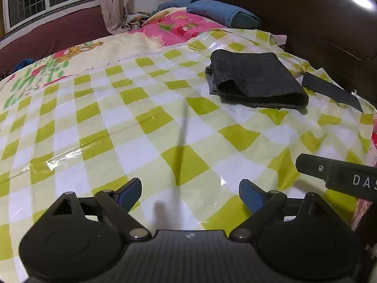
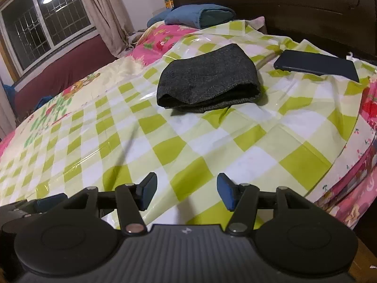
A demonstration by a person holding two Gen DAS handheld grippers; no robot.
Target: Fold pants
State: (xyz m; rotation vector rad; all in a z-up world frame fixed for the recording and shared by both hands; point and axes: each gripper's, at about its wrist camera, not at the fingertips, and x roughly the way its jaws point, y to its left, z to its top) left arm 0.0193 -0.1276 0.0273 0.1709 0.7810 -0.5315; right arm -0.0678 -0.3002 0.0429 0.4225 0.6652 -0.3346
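Note:
Dark grey pants (image 1: 256, 79) lie folded into a compact rectangle on the green-and-white checked plastic sheet (image 1: 117, 122) that covers the bed. They also show in the right wrist view (image 2: 207, 80). My left gripper (image 1: 189, 194) is open and empty, low over the sheet, well short of the pants. My right gripper (image 2: 187, 189) is open and empty, also back from the pants. Part of the right gripper's body (image 1: 337, 174) shows at the right edge of the left wrist view.
A flat dark phone-like slab (image 2: 318, 64) lies right of the pants near the dark headboard (image 2: 282, 7). Blue pillows (image 2: 200, 16) and a pink quilt (image 2: 160, 44) lie at the far side. A window (image 2: 47, 21) and curtain are at the left. The bed edge drops off at the right (image 2: 348, 179).

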